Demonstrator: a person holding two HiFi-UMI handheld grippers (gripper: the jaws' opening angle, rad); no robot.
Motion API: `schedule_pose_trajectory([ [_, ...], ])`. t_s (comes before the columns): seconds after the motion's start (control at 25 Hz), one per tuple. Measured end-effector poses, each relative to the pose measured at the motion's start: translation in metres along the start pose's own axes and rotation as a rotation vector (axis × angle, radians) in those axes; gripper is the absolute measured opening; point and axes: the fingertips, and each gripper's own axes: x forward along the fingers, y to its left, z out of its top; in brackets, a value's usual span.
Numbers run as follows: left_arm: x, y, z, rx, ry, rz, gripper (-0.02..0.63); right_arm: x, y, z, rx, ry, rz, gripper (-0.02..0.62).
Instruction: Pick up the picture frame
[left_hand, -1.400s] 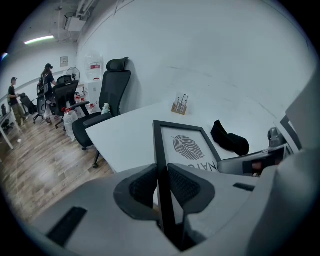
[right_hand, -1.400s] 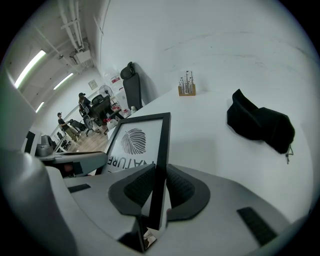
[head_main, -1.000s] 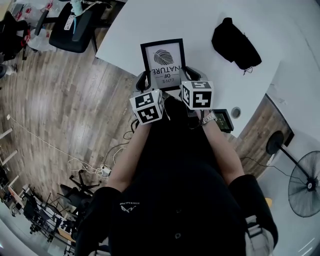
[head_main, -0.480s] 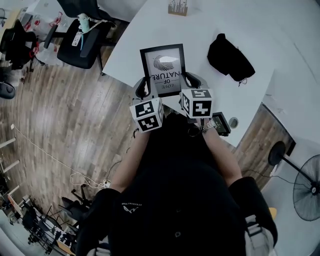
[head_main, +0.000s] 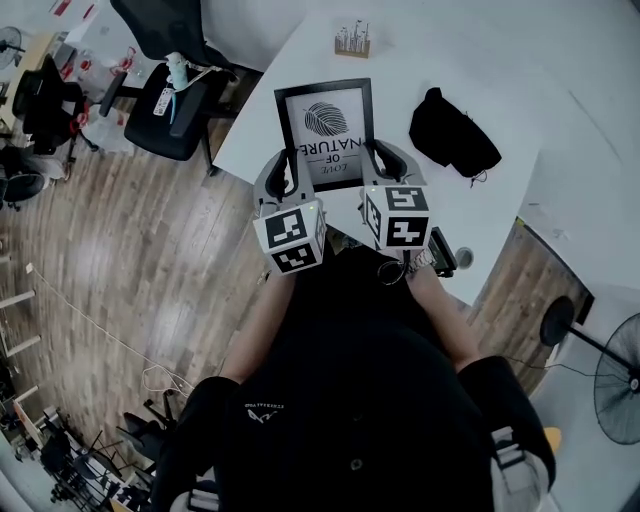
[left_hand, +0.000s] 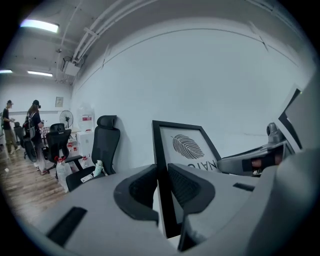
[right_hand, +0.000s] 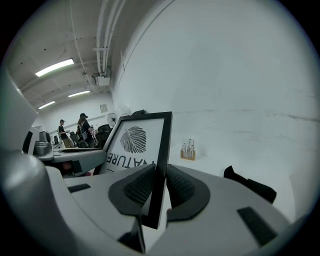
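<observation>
Left hand-held gripper and right hand-held gripper pinch the picture frame by its side edges (thin purchase); an uneven pull could twist it loose.

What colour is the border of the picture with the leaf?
Black. The picture frame shows it best in the head view.

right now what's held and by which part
Both hold the picture frame: the left gripper clamps its left border, the right gripper its right border, at the near end.
</observation>
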Motion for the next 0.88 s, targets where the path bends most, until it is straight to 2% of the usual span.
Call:
schedule_pose_trajectory([
  [0.56, -0.046, -0.008, 0.113, 0.077, -0.28, -0.022, 0.074, -0.061, 0.018, 0.102, -0.066, -0.275, -0.008, 0.069],
  [0.88, -0.07, -0.013, 0.142, 0.105, -0.419, 0.0, 0.074, -0.086, 0.025, 0.13, -0.091, -0.427, -0.002, 0.067],
])
